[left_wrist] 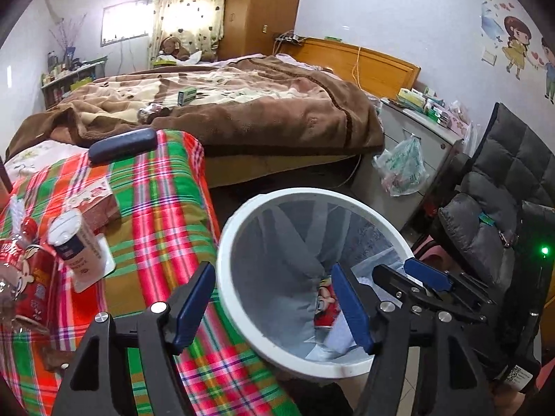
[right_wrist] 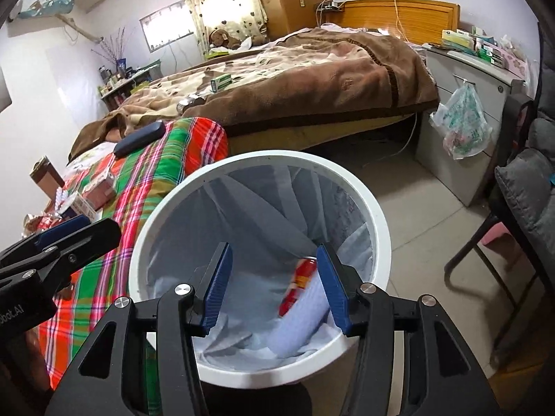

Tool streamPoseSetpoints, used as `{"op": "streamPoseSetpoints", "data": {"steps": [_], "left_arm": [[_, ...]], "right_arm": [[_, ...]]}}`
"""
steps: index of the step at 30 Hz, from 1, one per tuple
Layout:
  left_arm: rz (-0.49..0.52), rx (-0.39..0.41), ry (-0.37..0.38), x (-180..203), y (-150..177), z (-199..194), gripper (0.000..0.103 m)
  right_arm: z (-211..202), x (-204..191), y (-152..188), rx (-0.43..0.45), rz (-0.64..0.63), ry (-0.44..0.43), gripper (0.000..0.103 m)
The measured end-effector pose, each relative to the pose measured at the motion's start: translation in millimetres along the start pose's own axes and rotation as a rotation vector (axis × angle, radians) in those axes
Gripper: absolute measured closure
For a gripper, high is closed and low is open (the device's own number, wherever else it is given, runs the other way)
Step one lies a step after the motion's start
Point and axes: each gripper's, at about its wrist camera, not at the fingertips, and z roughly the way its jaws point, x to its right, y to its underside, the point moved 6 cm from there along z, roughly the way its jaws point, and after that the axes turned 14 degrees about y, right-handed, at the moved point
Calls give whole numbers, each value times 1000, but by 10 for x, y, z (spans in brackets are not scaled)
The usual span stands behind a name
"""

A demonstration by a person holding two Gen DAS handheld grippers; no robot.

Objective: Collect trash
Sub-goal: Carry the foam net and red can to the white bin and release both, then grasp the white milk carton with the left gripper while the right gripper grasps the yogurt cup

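Observation:
A white bin (left_wrist: 229, 242) (right_wrist: 378, 215) with a pale grey liner stands beside the plaid-covered table (left_wrist: 163, 208). A red printed wrapper (left_wrist: 326, 306) (right_wrist: 298, 282) and a white sheet (right_wrist: 305, 315) lie down inside the liner. My left gripper (left_wrist: 274, 308) hangs open over the bin's near rim with nothing between its blue pads. My right gripper (right_wrist: 275, 287) is open above the bin mouth, with the wrapper below it and not touched; it also shows at the bin's right rim (left_wrist: 406, 274). The left gripper's tip (right_wrist: 69, 232) reaches in over the table edge.
On the plaid cloth sit a red snack bag (left_wrist: 31, 287), a white tub (left_wrist: 74, 242), a small box (left_wrist: 97, 201) and a dark case (left_wrist: 121, 144). Behind is a bed with a brown blanket (left_wrist: 277, 111). A cabinet with a hanging plastic bag (right_wrist: 464, 124) and a grey-cushioned chair (right_wrist: 520, 187) stand right.

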Motion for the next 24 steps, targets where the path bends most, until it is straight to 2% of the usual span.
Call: {"op": "streamPoseSetpoints", "data": {"steps": [12,24], "left_arm": [[-40,65,-65,-274,52,-492,34],[-98,131,-137,-681,196,-1009,34]], "right_arm": [[-160,-241,0,35,-10,-39,51],[-316,-711,28,69,-58,-104,50]]}}
